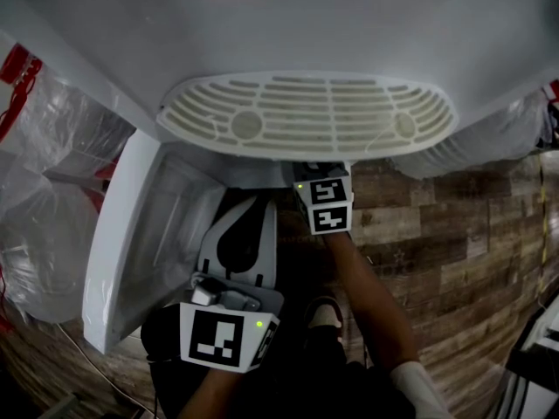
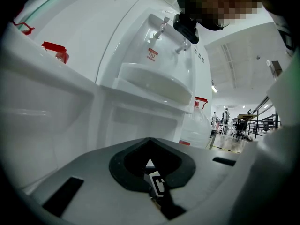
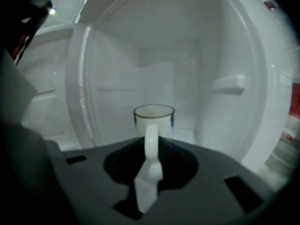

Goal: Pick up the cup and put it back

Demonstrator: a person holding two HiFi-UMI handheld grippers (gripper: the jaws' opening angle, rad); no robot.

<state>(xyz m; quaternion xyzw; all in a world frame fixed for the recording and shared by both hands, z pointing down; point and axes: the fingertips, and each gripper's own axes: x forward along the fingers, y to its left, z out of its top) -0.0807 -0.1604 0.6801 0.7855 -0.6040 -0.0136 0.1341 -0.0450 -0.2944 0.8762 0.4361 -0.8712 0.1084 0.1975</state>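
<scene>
One water dispenser (image 1: 367, 24): white, tall, lower cabinet standing open.
Cabinet door (image 1: 122, 234): swung wide, at the left in the head view.
Drip tray (image 1: 306, 116): slotted white grille, jutting out above the open cabinet.
Left gripper (image 2: 150, 144): jaws closed together, nothing between them, outside the cabinet, near the door.
Right gripper (image 3: 151, 156): reaching into the cabinet, jaws narrowed onto the cup's handle.
Cup (image 3: 154, 116): white with a dark rim line, upright deep inside the cabinet, handle turned straight towards the right gripper.
</scene>
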